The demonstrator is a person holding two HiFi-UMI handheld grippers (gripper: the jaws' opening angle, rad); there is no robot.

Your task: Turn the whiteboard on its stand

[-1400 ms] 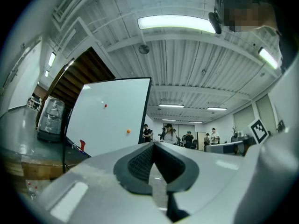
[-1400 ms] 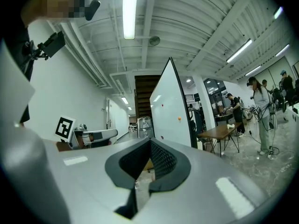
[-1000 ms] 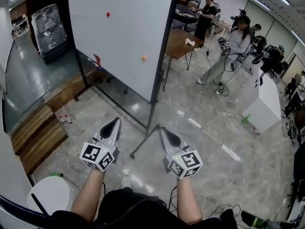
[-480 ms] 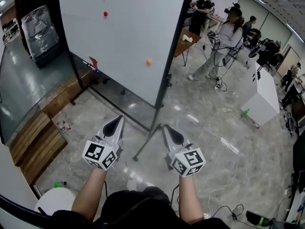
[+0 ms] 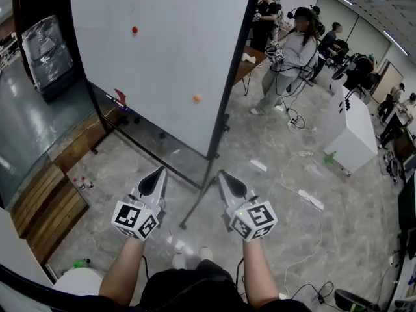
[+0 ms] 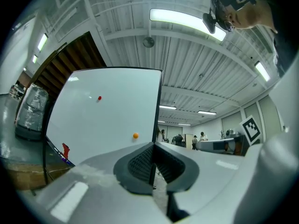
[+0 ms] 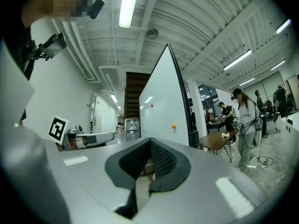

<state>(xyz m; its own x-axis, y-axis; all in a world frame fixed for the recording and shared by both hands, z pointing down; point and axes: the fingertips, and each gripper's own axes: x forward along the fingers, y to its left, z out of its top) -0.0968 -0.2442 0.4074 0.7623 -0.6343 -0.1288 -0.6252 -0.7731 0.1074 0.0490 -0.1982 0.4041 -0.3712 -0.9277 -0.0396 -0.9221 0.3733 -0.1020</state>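
Head view: whiteboard [image 5: 162,57] on glossy floor [image 5: 279,148]

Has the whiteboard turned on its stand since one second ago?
No. The whiteboard keeps the same angle to the wooden platform; only the view shifted.

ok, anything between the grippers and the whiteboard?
Nothing visible. Only open floor lies between the left gripper, the right gripper and the whiteboard. The stand's foot runs along the floor between the two grippers. Both grippers are shut and empty.
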